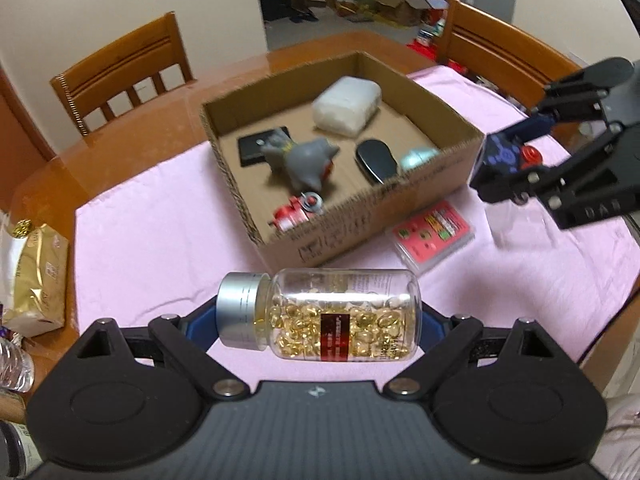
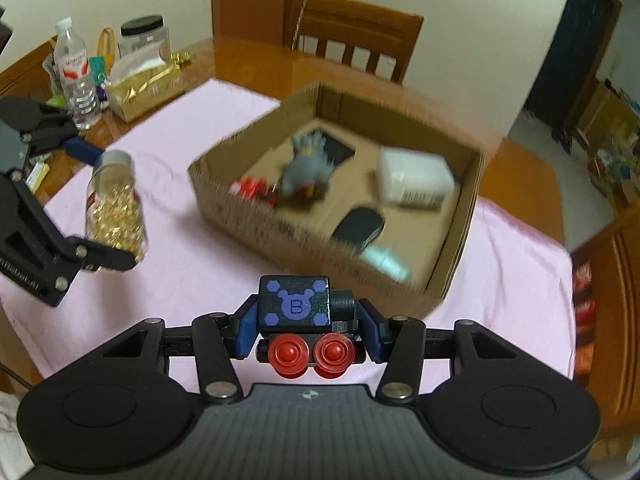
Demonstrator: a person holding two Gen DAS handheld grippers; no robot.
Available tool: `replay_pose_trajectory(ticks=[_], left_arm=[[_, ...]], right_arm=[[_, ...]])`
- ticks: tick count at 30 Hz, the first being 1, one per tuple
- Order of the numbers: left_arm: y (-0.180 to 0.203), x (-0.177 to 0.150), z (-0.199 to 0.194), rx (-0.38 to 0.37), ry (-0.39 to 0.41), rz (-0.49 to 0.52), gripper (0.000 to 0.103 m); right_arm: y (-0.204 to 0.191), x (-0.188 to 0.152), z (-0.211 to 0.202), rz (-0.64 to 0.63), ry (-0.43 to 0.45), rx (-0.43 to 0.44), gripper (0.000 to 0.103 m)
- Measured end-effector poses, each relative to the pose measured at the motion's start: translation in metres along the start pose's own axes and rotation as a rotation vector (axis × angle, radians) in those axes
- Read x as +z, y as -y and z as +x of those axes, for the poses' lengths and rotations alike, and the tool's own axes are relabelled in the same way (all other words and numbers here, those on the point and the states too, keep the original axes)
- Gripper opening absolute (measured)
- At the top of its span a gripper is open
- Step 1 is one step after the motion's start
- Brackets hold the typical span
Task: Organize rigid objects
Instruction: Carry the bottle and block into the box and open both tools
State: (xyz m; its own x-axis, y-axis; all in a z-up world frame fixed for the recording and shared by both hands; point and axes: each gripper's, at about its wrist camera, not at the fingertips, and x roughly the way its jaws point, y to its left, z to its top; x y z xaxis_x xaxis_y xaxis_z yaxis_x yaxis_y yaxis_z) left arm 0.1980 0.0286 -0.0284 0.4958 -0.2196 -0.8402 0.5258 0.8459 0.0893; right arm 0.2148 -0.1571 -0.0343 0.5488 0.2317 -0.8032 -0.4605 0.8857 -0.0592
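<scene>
My left gripper (image 1: pixel 320 316) is shut on a clear pill bottle (image 1: pixel 320 312) with gold capsules and a silver cap, held sideways above the pink cloth, in front of the cardboard box (image 1: pixel 360 216). The bottle also shows in the right wrist view (image 2: pixel 116 208). My right gripper (image 2: pixel 306 320) is shut on a black toy block (image 2: pixel 298 304) with blue marks and two red wheels, just before the box's near wall (image 2: pixel 320 248). In the box lie a grey toy animal (image 1: pixel 304 156), a white packet (image 1: pixel 348 106), a black mouse (image 1: pixel 374 160), a red toy (image 1: pixel 292 212) and a black card (image 1: pixel 256 146).
A pink card pack (image 1: pixel 434 234) lies on the pink cloth (image 1: pixel 160 240) right of the box. A gold bag (image 1: pixel 36 280) sits at the table's left edge, with a water bottle (image 2: pixel 76 76) and jar (image 2: pixel 144 36). Wooden chairs (image 1: pixel 120 68) stand behind the table.
</scene>
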Motion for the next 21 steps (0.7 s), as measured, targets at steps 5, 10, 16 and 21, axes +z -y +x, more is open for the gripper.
replay_pose_trajectory(ticks=[5, 10, 16, 21], left_arm=[[-0.003, 0.012, -0.002, 0.017, -0.003, -0.040, 0.093], [-0.004, 0.020, 0.002, 0.028, -0.017, -0.076, 0.093], [-0.002, 0.029, 0.002, 0.065, -0.024, -0.090, 0.093], [-0.002, 0.039, 0.003, 0.091, -0.023, -0.096, 0.093]], right_arm=[[0.024, 0.025, 0.014, -0.021, 0.026, 0.021, 0.056], [0.049, 0.042, 0.035, -0.025, 0.045, 0.028, 0.056], [0.071, 0.054, 0.064, -0.019, 0.042, 0.006, 0.056], [0.086, 0.061, 0.082, -0.005, 0.051, -0.032, 0.072]])
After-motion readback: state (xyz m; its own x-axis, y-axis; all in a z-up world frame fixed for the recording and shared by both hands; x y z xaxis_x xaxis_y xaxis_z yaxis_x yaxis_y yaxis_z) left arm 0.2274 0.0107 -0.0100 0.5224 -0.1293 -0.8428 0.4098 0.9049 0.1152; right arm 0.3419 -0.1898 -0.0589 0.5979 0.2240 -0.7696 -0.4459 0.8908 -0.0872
